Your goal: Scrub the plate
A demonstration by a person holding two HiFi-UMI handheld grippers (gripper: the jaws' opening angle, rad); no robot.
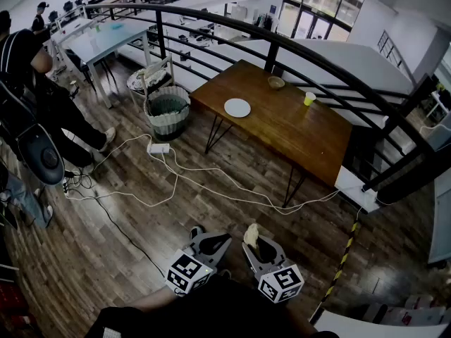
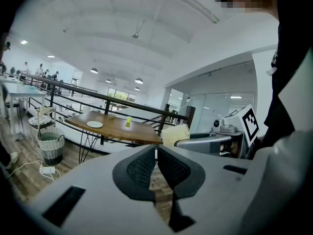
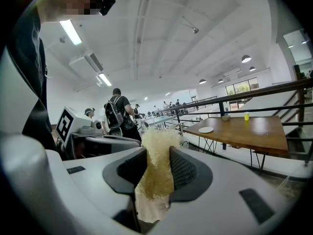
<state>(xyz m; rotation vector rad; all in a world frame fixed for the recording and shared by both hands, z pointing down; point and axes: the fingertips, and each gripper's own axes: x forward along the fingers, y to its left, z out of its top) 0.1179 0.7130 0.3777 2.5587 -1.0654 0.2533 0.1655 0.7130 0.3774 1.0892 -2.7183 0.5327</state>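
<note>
A white plate (image 1: 237,108) lies on a brown wooden table (image 1: 296,129) some way off across the floor; it also shows as the plate (image 2: 94,124) and the plate (image 3: 206,129). Both grippers hang low, close to my body and far from the table. My left gripper (image 1: 213,241) is shut with nothing in it, and its jaws meet in the left gripper view (image 2: 156,153). My right gripper (image 1: 255,245) is shut on a pale yellow fibrous scrubber (image 3: 157,168), whose tuft (image 1: 250,234) sticks out past the fingertips.
A yellow-green cup (image 1: 309,98) and a small bowl (image 1: 276,82) share the table. A wicker basket (image 1: 168,111), a power strip (image 1: 158,148) and white cables lie on the floor between. A black railing (image 1: 232,27) runs behind the table. A person (image 1: 32,83) stands at left.
</note>
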